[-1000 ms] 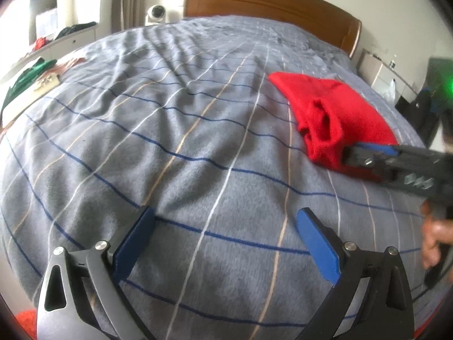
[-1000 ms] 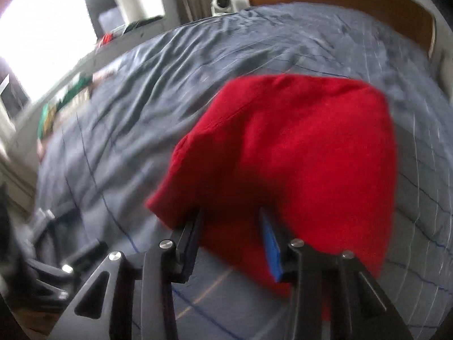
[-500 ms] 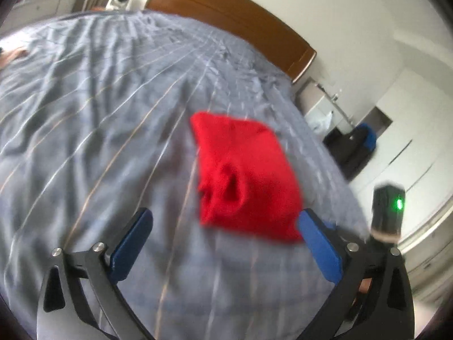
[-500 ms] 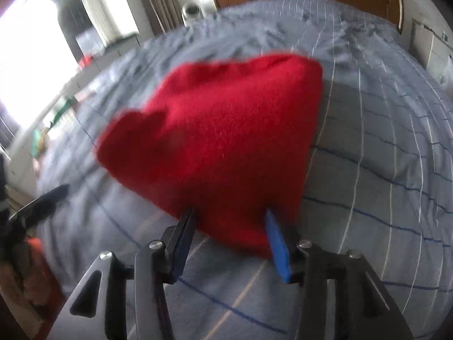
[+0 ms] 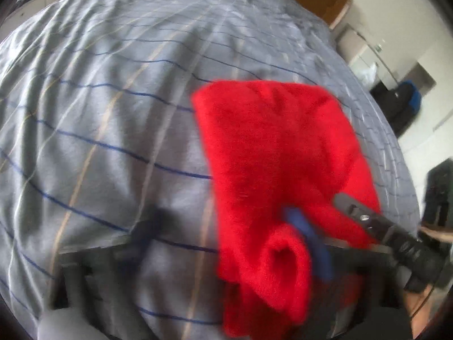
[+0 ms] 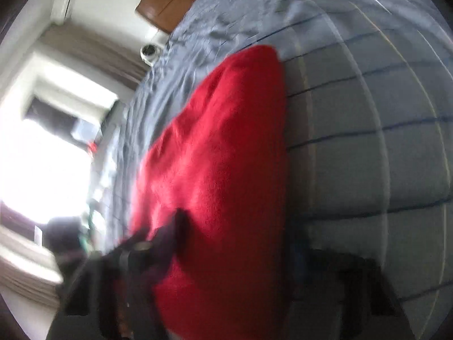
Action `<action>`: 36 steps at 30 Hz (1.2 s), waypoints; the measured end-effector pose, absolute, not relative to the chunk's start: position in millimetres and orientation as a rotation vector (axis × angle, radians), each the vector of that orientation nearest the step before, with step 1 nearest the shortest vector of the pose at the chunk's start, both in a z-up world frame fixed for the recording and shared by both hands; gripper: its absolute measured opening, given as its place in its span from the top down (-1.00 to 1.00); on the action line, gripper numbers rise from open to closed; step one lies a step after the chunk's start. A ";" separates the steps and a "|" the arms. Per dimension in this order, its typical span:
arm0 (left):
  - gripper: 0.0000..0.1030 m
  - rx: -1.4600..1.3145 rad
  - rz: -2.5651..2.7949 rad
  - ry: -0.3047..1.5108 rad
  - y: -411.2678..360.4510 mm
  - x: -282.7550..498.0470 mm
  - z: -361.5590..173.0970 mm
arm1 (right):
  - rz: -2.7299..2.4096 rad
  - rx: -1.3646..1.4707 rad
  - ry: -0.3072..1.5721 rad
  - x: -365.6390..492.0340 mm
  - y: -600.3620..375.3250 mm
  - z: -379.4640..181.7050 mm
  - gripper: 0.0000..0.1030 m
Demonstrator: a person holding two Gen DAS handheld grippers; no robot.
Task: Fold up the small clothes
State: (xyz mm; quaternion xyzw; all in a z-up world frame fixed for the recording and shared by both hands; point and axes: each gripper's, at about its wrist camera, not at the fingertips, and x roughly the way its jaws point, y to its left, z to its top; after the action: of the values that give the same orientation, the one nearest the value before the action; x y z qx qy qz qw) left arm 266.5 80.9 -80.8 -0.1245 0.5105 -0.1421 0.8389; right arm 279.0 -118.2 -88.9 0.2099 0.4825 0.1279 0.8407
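Left wrist view blurred: red garment (image 5: 271, 153) on striped bedspread (image 5: 99, 99); both grippers' jaws state unclear, cannot tell.

One red garment (image 5: 271, 155) lies on one bed (image 5: 113, 99), which has a grey striped cover. One wooden headboard (image 6: 167, 2) stands at the bed's far end. One small white camera (image 6: 149, 52) sits beside the headboard. One window (image 6: 42, 155) glares bright at the side. Two grippers show: the left gripper (image 5: 226, 252), blurred, and the right gripper (image 5: 376, 226). One dark bag (image 5: 402, 104) rests by the far wall.
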 end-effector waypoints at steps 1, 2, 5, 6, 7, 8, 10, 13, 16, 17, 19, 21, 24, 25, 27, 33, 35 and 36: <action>0.37 -0.253 -0.311 1.076 75.5 266.1 -83.1 | 0.234 0.335 1.000 276.9 -105.3 -82.5 0.22; 0.51 -0.231 -0.302 1.055 70.1 262.4 -81.2 | 0.200 0.208 0.976 274.6 -90.9 -76.5 0.25; 0.61 -0.164 -0.279 0.987 62.4 250.5 -64.8 | 0.104 -0.239 0.842 257.2 -32.8 -59.6 0.38; 0.62 -0.167 -0.284 0.963 64.3 247.9 -57.1 | 0.096 -0.285 0.815 253.6 -25.0 -56.3 0.40; 0.62 -0.175 -0.289 0.937 67.1 245.7 -46.9 | 0.093 -0.294 0.794 251.2 -23.2 -52.1 0.40; 0.62 -0.182 -0.296 0.912 69.2 244.6 -37.3 | 0.093 -0.284 0.768 248.5 -24.4 -45.1 0.41; 0.62 -0.187 -0.307 0.850 71.6 241.5 -13.0 | 0.092 -0.250 0.716 243.5 -30.8 -27.8 0.41; 0.62 -0.182 -0.323 0.761 70.8 236.3 21.7 | 0.092 -0.208 0.636 239.7 -38.4 1.0 0.42; 0.60 -0.178 -0.333 0.759 68.9 238.6 29.3 | 0.090 -0.174 0.559 238.3 -42.2 30.1 0.41; 0.54 -0.181 -0.338 0.823 68.0 244.1 18.0 | 0.097 -0.153 0.565 238.8 -45.6 34.4 0.41; 0.48 -0.199 -0.336 0.980 66.6 259.0 -17.9 | 0.114 -0.096 0.627 239.9 -52.2 29.4 0.38; 0.47 -0.206 -0.294 1.098 74.7 253.9 -50.4 | 0.140 0.004 0.820 251.7 -65.6 -3.9 0.27; -0.21 -0.180 -0.261 1.039 91.1 220.1 -51.4 | 0.137 0.168 1.030 243.9 -90.9 -55.1 -0.05; -0.33 -0.146 -0.232 0.997 94.2 206.4 -43.7 | 0.136 0.214 0.992 232.7 -101.1 -55.1 -0.28; -0.69 -0.065 -0.180 0.887 95.7 173.9 -24.0 | 0.103 0.260 0.926 207.8 -118.9 -46.2 -0.69; -0.97 0.110 -0.031 0.695 73.5 117.6 15.5 | 0.005 0.121 0.770 134.3 -122.5 -1.2 -0.82; -0.99 0.114 0.026 0.688 65.2 101.4 21.5 | -0.010 0.059 0.724 112.1 -114.9 9.9 -0.86; -0.99 0.118 0.047 0.672 61.6 92.4 24.3 | -0.010 0.036 0.711 105.0 -113.0 16.9 -0.89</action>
State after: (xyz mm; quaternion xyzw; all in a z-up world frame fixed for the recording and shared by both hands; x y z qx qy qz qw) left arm 92.4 61.6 24.3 0.0579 0.3296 0.0229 0.9421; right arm 105.0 -113.0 16.9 0.0177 0.3479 -0.0051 0.9373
